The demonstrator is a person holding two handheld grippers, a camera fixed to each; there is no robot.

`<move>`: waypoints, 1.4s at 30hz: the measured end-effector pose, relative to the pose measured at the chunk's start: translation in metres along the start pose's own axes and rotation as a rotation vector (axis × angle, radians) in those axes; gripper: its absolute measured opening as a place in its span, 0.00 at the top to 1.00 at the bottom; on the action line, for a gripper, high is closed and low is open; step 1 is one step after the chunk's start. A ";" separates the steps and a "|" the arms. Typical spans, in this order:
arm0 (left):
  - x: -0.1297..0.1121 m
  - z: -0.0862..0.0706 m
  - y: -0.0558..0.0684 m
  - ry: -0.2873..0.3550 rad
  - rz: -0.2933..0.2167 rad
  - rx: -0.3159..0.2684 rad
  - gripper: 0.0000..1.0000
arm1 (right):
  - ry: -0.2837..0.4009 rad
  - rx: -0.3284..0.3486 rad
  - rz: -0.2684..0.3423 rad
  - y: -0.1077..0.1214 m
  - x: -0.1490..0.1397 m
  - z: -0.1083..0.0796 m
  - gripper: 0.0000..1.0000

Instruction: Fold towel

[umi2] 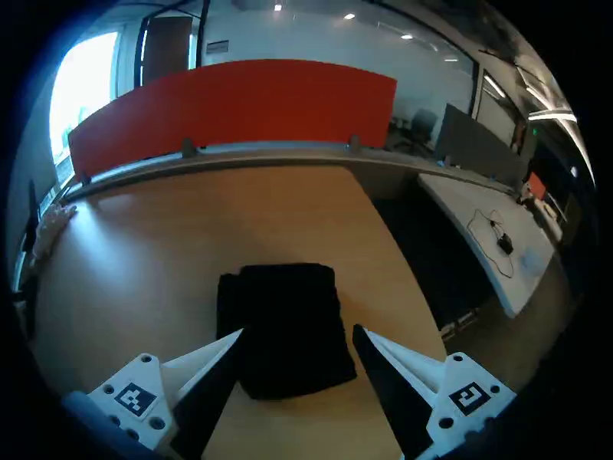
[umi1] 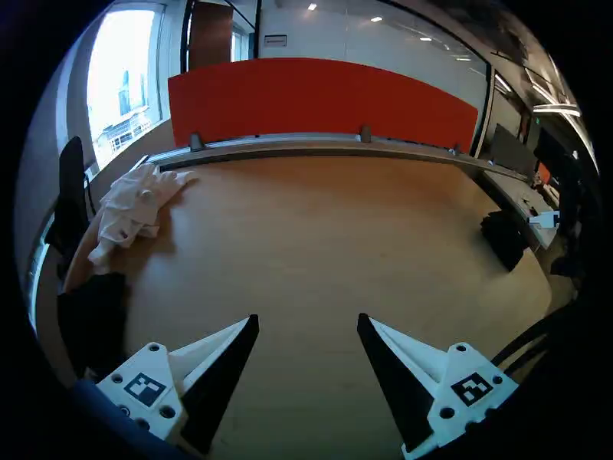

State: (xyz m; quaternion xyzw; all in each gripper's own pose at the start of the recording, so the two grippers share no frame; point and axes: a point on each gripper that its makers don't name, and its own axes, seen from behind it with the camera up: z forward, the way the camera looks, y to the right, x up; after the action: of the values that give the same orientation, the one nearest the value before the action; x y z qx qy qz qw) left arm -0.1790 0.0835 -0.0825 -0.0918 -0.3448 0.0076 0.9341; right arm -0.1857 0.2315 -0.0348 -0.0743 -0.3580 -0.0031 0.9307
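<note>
By the right edge of the desk (umi2: 153, 253), folded black towel (umi2: 287, 326) just ahead of right gripper (umi2: 299, 341), jaws apart. At far left corner, crumpled white cloth (umi1: 134, 207); left gripper (umi1: 306, 330) jaws apart too.

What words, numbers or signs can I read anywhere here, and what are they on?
Nothing reads clearly.
Wall sign: too small and blurred.
Left tongs and right tongs: square black-and-white patches, patterns rather than words.

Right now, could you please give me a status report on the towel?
Left gripper open, empty, above wooden desk. Right gripper open over folded black fabric towel. Crumpled white cloth at desk's far corner, not obstructing.
</note>
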 end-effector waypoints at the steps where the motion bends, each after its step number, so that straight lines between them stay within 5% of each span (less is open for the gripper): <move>1: 0.001 0.000 -0.001 0.003 -0.002 0.001 0.04 | 0.016 0.001 0.005 -0.002 0.004 -0.001 0.00; 18: 0.030 0.002 -0.011 0.059 -0.022 0.019 0.04 | 0.360 -0.015 -0.008 -0.029 0.083 -0.036 0.00; 28: 0.063 0.000 -0.014 0.152 -0.034 0.021 0.04 | 0.441 0.015 0.019 -0.046 0.107 -0.050 0.00; 42: 0.128 -0.008 -0.037 0.357 -0.031 0.082 0.04 | 0.513 0.022 0.009 -0.063 0.132 -0.065 0.00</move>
State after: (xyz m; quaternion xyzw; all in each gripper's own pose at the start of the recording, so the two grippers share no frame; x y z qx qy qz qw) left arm -0.0782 0.0556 0.0005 -0.0482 -0.1741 -0.0093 0.9835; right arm -0.0476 0.1664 0.0144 -0.0627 -0.1100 -0.0139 0.9919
